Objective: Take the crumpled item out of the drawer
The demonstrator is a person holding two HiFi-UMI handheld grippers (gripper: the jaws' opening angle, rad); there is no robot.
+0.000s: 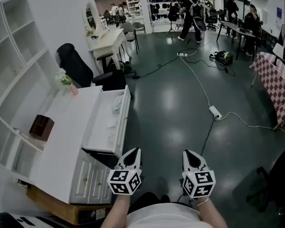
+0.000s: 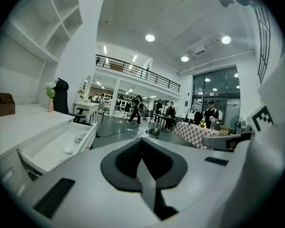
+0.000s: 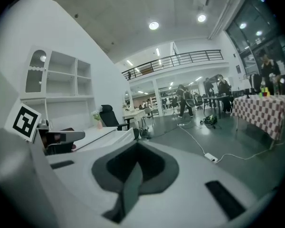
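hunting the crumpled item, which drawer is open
The long top drawer, pulled out from the desk; the fronts below it are shut.

text: nothing readable anywhere tbh | markers (image 1: 125,181): just black-and-white square code patterns on the left gripper (image 1: 133,152) and right gripper (image 1: 190,154), no letters or digits | further off: too small and blurry to read

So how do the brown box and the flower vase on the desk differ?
The brown box is dark, boxy and low; the flower vase is pale pink, slim and upright with white flowers. The box stands nearer the person; the vase stands at the desk's far end. Both rest on the white desk top, outside the open drawer.
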